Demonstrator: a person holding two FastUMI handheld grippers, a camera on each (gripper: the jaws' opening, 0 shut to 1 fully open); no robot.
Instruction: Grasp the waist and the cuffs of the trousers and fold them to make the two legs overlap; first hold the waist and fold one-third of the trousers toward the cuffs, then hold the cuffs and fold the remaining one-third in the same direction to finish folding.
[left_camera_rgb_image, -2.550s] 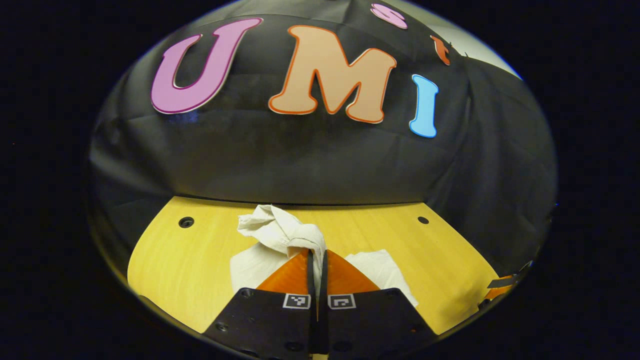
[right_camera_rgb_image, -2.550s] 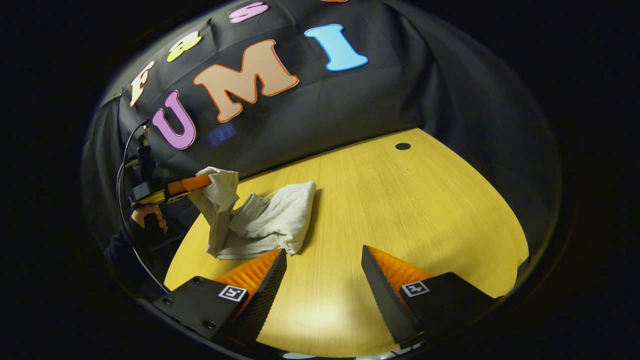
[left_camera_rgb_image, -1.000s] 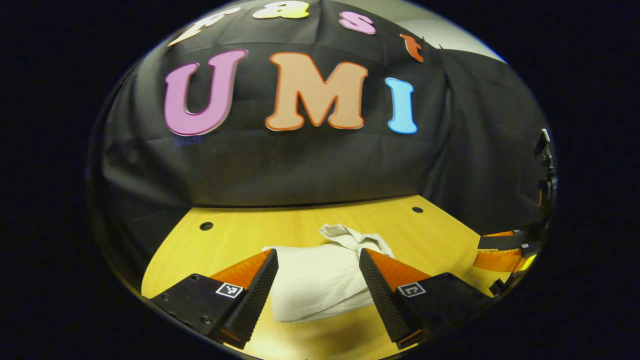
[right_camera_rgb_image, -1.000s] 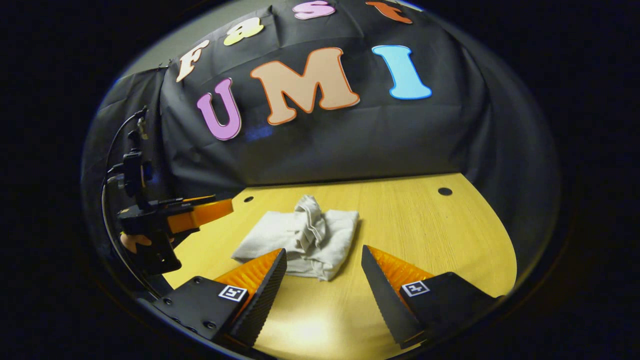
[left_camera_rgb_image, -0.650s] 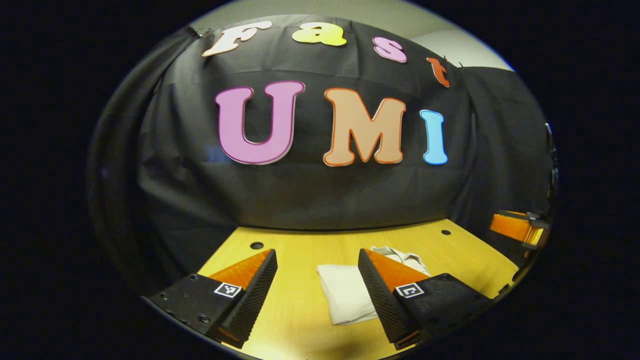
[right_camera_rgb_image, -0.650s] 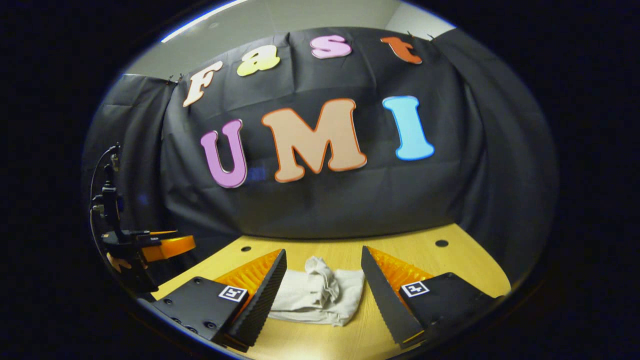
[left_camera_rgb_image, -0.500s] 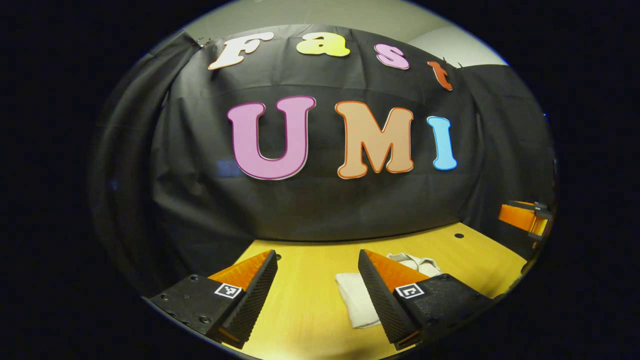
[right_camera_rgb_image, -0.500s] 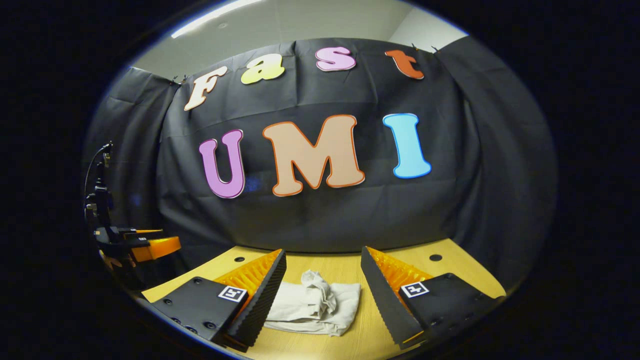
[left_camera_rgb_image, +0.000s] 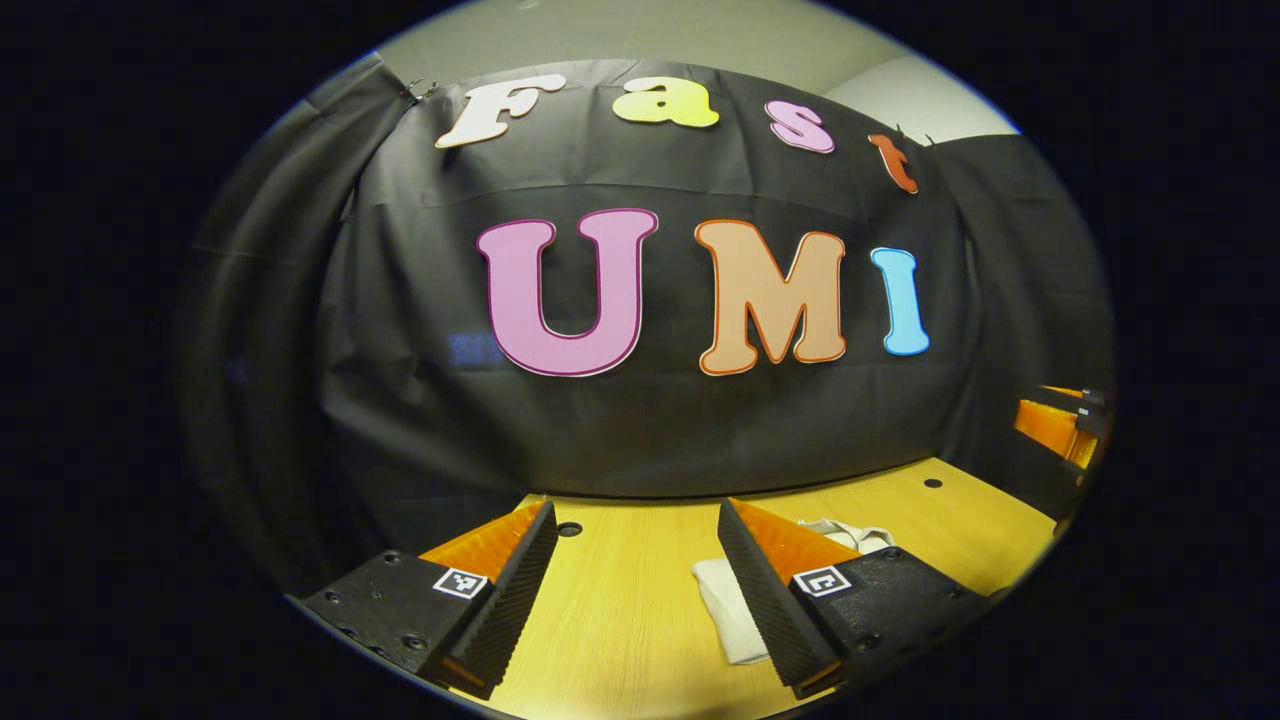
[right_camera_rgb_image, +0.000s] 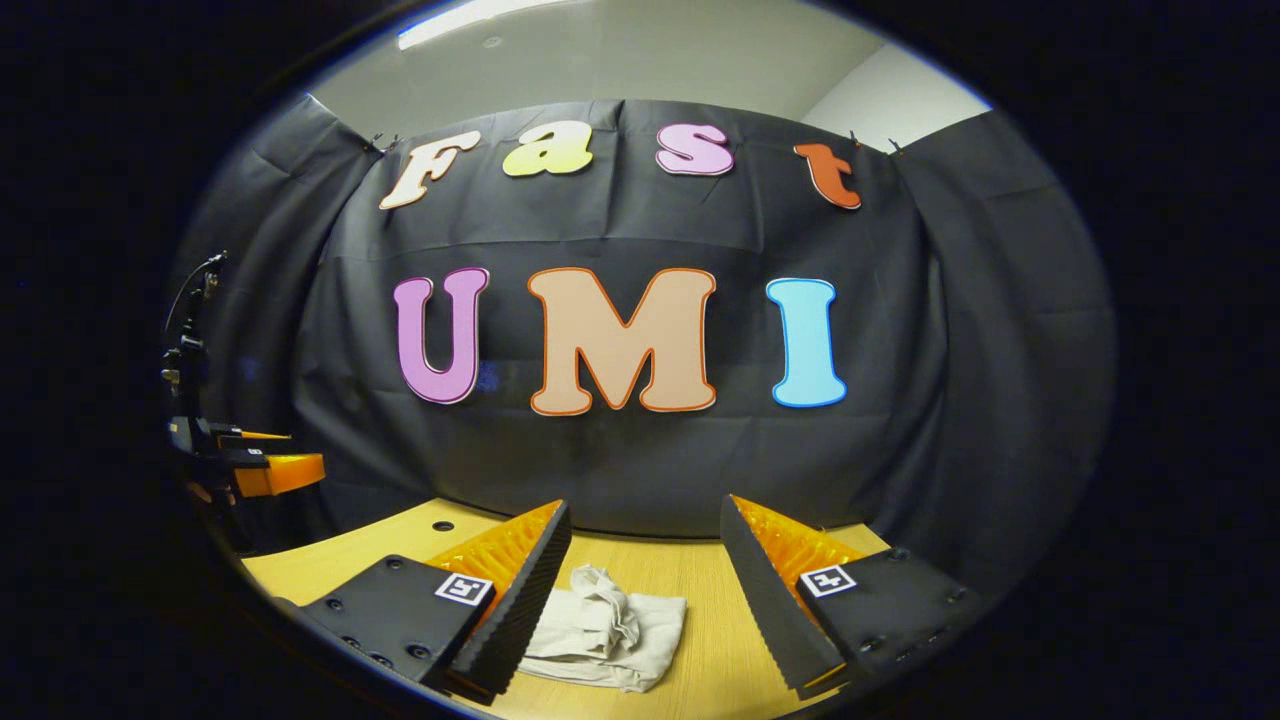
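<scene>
One pale trousers (right_camera_rgb_image: 600, 625) bundle, folded, rumpled, on table (right_camera_rgb_image: 700, 590)

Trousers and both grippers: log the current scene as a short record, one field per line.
trousers: pale folded bundle lying on the table, one bunched ridge on top
table: yellow wood surface
left gripper: open, holding nothing, trousers partly behind one of its fingers
right gripper: open, holding nothing, trousers seen between its fingers
contact: neither gripper grips the cloth
fold state: compact, looks finished
</scene>
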